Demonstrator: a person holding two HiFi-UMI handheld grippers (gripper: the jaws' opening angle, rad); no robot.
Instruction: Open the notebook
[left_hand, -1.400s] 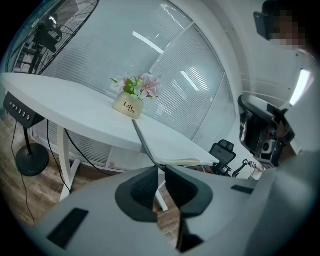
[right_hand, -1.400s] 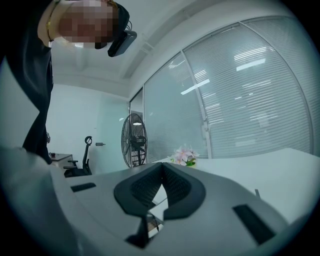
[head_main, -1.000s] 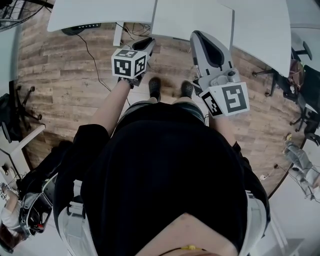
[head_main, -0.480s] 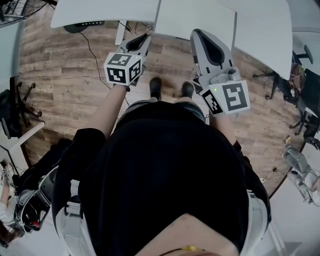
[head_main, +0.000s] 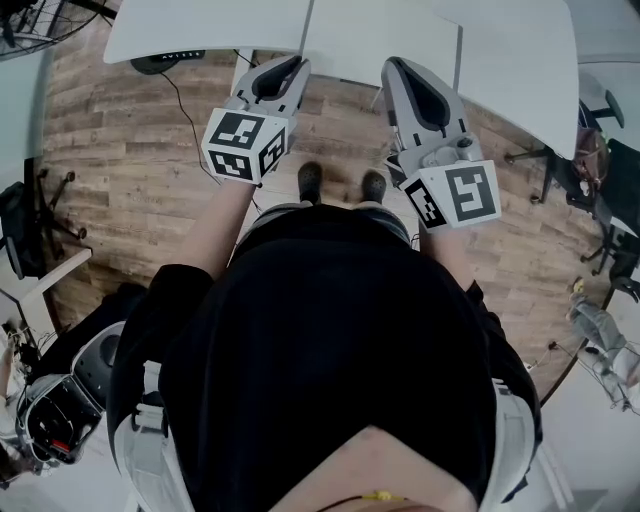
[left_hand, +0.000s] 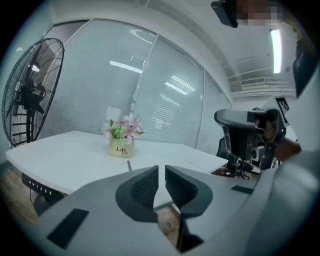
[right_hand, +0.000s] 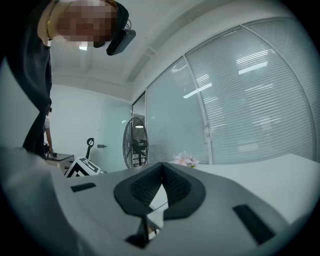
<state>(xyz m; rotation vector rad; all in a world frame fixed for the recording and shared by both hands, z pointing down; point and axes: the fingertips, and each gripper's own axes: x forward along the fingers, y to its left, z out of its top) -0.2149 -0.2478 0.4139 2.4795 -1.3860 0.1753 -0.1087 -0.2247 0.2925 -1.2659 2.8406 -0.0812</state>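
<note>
No notebook shows in any view. In the head view both grippers are held out in front of the person's body, above the wooden floor, their tips at the near edge of a white table. My left gripper points toward the table; its jaws stand a narrow slit apart with nothing between them. My right gripper is held level beside it, its pads meeting at the tips, empty.
A pot of pink flowers stands on the white table. A standing fan is at the left, an office chair at the right. The person's shoes are below the grippers. Cables run under the table.
My left gripper has risen and rolled slightly, its marker cube now larger and nearer the table edge in the head view. The right gripper has kept still.
</note>
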